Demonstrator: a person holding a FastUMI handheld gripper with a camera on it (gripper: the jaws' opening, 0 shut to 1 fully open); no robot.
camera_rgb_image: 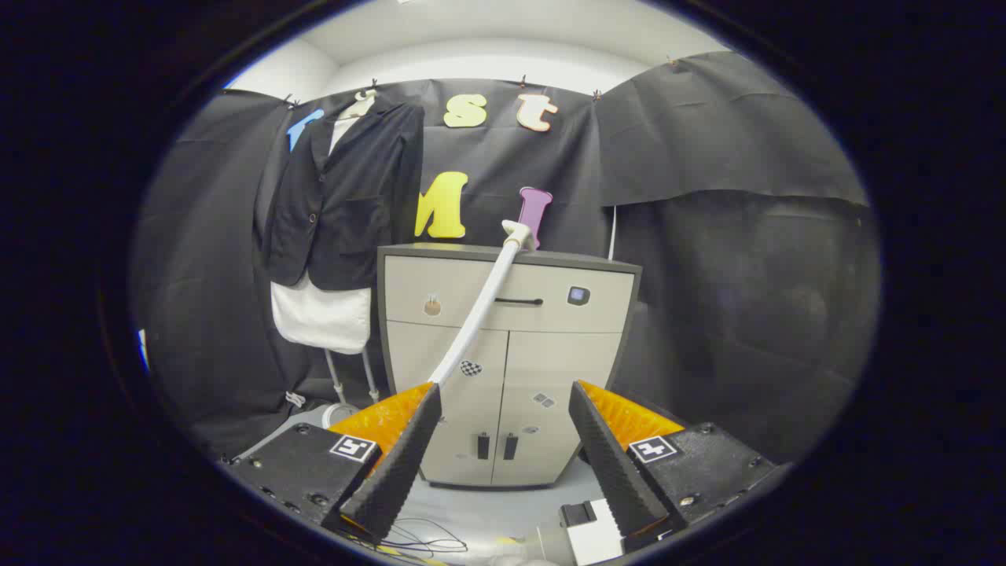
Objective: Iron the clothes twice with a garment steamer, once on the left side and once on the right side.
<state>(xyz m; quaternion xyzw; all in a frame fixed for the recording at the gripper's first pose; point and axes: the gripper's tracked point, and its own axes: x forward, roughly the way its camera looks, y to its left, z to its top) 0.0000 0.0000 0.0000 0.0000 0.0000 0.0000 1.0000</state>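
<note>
Gripper view shows the gripper [503,405] with its two fingers spread wide and nothing caught between them; open floor and the front of a cabinet [503,354] fill the gap. A white steamer hose [475,314] rises from just behind the left fingertip and slants up across the cabinet front to a white fitting [517,232] at the cabinet's top edge; whether the hose touches the finger cannot be told. The steamer's grey base [314,417] sits low on the floor beside the left finger, with two thin poles [350,373] standing up from it. Beyond the fingers, the cabinet stands against the black cloth wall [707,236], a drawer above two doors. To the cabinet's left, the clothes hang high on the wall: a dark jacket [346,196] over a white garment [322,314], whose hem drops below the jacket, just beside the cabinet's upper left corner. Some thin wires [424,542] lie on the pale floor [503,503] under the fingers. Right of the cabinet, the cloth wall stands bare, leaving free room there.
</note>
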